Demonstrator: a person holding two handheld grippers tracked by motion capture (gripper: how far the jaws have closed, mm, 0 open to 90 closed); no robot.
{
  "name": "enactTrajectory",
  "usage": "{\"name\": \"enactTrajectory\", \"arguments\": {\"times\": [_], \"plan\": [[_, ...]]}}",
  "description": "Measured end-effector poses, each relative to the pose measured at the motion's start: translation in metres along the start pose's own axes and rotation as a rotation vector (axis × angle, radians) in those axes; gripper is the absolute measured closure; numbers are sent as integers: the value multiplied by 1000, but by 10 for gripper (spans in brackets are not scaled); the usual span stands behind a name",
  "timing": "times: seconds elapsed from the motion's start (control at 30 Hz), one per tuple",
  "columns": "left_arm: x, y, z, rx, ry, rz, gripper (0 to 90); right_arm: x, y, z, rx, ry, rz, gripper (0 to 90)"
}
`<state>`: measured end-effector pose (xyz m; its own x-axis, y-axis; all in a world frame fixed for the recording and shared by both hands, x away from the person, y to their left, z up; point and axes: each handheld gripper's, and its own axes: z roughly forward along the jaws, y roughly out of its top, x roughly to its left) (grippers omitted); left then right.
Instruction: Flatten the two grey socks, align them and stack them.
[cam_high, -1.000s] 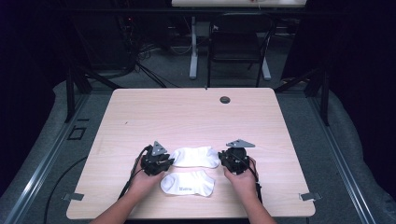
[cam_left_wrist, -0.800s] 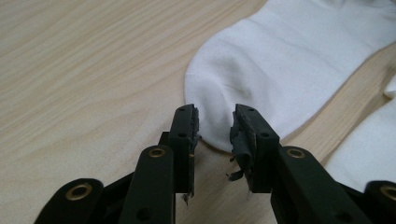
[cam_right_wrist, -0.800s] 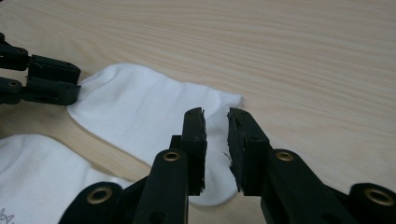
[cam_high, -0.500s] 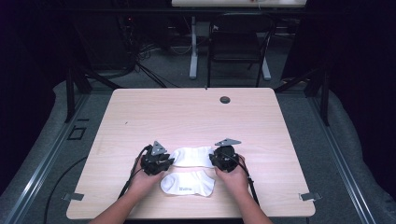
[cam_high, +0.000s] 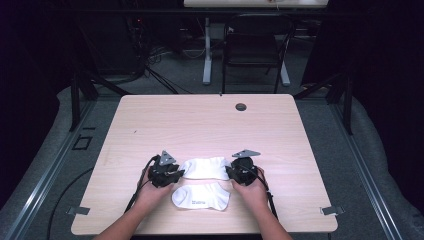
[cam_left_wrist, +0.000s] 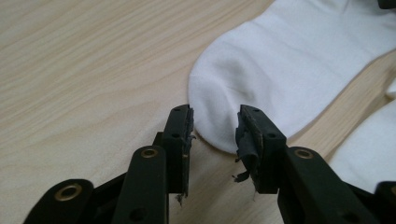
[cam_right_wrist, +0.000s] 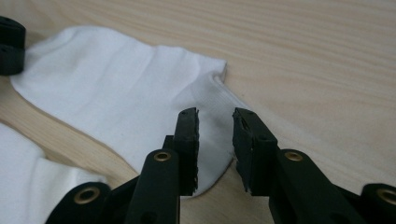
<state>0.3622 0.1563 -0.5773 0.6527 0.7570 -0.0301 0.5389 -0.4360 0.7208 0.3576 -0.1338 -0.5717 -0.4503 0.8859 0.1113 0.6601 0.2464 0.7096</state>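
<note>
Both our claws, left claw (cam_left_wrist: 214, 128) and right claw (cam_right_wrist: 215, 126), have just been opening around the far white sock (cam_high: 205, 167); bumping it could wrinkle it.

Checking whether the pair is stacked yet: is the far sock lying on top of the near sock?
No: in the high view the far sock and the near sock lie apart, with bare table showing between them.

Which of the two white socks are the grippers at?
The far sock: left gripper at one end, right gripper at the other. The near sock lies untouched.
</note>
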Motion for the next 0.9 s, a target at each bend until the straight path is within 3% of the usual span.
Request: {"name": "enactTrajectory", "arguments": {"times": [0.2,0.4,0.5,0.67,0.9], "plan": [[0,7,2,-14,1,-14,613,-6,4,-6,-41,-15,17,653],[-4,7,10,11,4,7,625,-7,1,0,-21,-11,20,629],[-6,6,11,0,-7,15,660,-5,0,3,-6,-13,3,636],[-6,5,11,-7,-39,10,759,-2,-5,7,-6,-19,-20,697],[-4,5,12,-13,-51,-16,857,2,-5,7,4,3,-25,829]]}}
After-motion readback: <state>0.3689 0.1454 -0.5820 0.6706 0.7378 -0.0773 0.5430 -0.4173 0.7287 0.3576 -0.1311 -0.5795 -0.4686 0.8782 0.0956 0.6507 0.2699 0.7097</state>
